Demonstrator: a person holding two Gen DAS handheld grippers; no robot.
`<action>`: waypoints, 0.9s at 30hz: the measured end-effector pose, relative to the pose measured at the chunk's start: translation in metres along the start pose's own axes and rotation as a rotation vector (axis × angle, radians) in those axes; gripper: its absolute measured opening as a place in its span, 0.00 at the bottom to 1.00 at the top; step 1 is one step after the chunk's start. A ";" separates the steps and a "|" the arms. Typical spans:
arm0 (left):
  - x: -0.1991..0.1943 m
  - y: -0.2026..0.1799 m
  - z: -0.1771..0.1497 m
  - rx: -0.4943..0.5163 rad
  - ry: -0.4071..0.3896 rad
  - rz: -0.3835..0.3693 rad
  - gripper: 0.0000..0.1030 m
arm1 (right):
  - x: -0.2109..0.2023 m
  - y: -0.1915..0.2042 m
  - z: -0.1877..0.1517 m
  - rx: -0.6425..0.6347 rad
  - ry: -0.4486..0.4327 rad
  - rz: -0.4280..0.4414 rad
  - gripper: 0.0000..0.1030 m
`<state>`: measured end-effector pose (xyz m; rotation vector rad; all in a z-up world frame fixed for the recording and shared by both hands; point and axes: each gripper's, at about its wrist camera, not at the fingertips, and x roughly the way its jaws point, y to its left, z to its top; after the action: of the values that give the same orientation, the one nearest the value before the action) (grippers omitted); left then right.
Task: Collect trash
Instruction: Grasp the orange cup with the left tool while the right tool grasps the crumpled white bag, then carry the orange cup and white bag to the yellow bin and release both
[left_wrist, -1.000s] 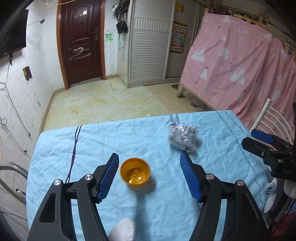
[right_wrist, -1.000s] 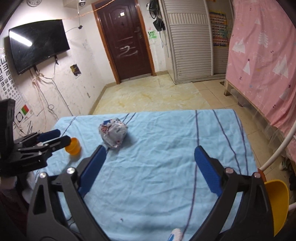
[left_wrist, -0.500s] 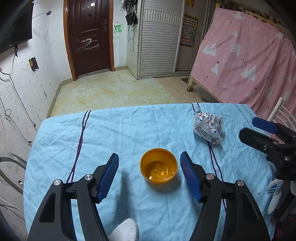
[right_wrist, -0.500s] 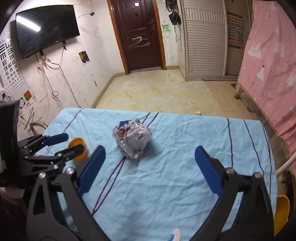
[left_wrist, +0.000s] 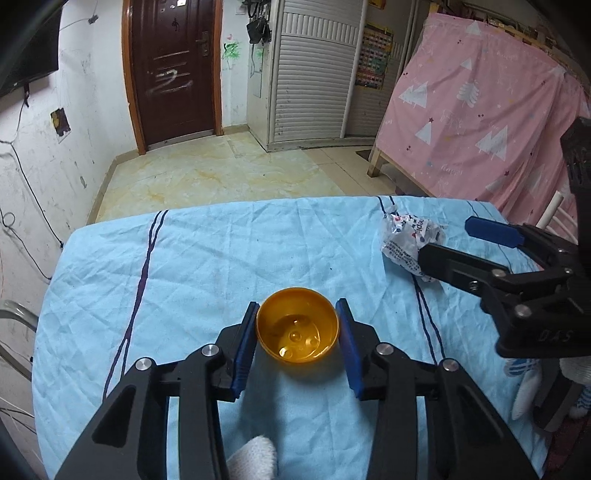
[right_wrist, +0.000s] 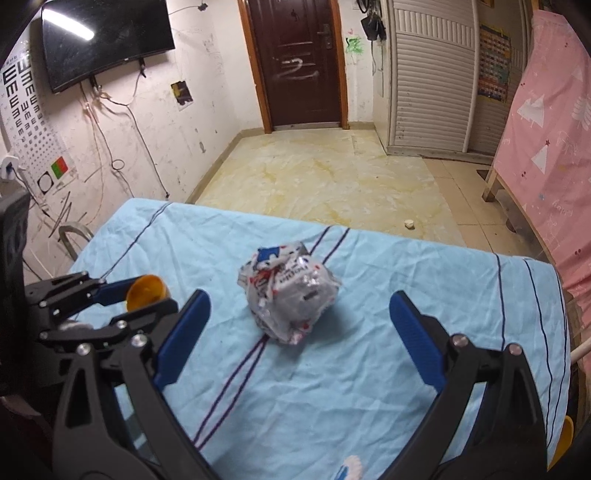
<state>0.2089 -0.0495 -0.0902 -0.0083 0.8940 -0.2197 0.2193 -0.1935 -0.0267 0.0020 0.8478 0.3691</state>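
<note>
Currently, a small orange cup (left_wrist: 297, 330) is enclosed between the blue pads of the left gripper (left_wrist: 297, 334), whose fingers have just been closing and are now pressed against the cup's sides. The cup is set on the table (left_wrist: 207, 258), which is covered by a light blue cloth with dark stripes. A crumpled white wrapper (right_wrist: 290, 291) with red and blue print is seen at about 12 o'clock from the right gripper (right_wrist: 299, 325), lying on the cloth ahead of the fingers and apart from both pads. The right gripper's fingers are spread wide, with nothing held. In the left wrist view the wrapper is placed at about 2 o'clock from the cup, well apart from it, and is partly hidden by one black finger of the right gripper.
</note>
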 end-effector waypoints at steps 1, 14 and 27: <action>0.000 0.003 -0.001 -0.012 -0.002 -0.003 0.31 | 0.002 0.000 0.001 -0.002 0.004 0.000 0.92; -0.006 0.014 -0.001 -0.045 -0.032 -0.008 0.31 | 0.031 -0.002 0.005 0.012 0.080 0.018 0.81; -0.024 0.011 -0.008 -0.049 -0.069 -0.001 0.31 | 0.014 0.003 -0.001 -0.033 0.033 -0.019 0.41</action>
<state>0.1903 -0.0336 -0.0784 -0.0616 0.8308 -0.1976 0.2256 -0.1861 -0.0374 -0.0431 0.8741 0.3660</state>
